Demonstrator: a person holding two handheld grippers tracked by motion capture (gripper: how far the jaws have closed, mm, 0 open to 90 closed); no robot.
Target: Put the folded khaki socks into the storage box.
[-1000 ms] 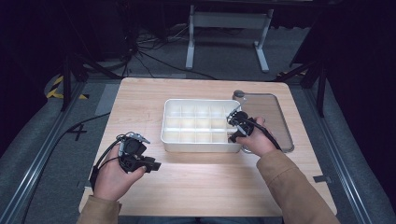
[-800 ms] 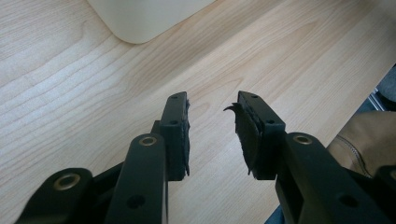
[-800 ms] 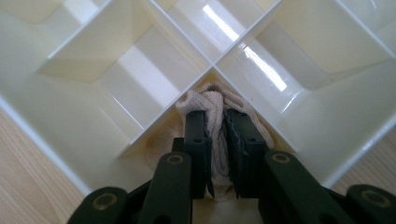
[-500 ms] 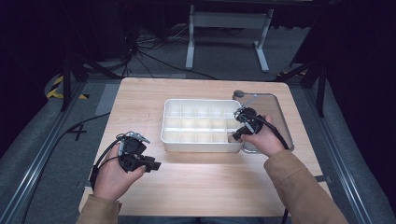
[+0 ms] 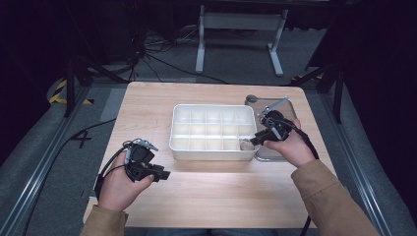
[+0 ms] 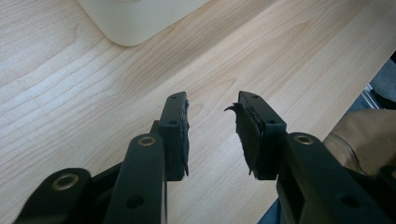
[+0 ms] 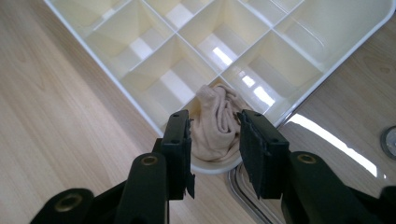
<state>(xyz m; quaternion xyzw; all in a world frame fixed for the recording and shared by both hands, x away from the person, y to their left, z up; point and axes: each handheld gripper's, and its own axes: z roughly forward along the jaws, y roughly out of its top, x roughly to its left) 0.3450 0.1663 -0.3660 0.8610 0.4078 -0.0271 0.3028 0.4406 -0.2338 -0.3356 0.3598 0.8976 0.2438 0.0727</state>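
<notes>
Sorting progress: one beige rolled fabric bundle, a small sock by the look of it point(image 7: 215, 123), lies in the corner compartment of the white plastic divided organiser tray point(image 5: 212, 150), the corner nearest the person and nearest the table's right edge; putting it there looks done.
Organiser tray: it stands near the middle of the pale wooden table point(image 5: 216, 196); every other compartment that shows is bare, so, if more items are meant to go in, most of the sorting is left.
Right tool point(image 7: 215, 149): its jaws have just been opening and now stand apart, one on each side of the bundle in the right gripper view; the pads look clear of the fabric, so I judge the bundle released and not held.
Right tool, high view point(image 5: 255, 140): it hovers over the tray's near right corner, with the hand just behind it.
Left tool point(image 6: 212, 135): jaws apart with nothing between them, over bare table near the front left corner.
Left tool, high view point(image 5: 157, 173): well apart from the tray, idle.
Metal tray: a shiny steel rectangular tray point(image 5: 287, 104) touches the organiser on the side of the right edge; whether more items lie in it cannot be told.
Likely next: fetching another item, if one is there.
</notes>
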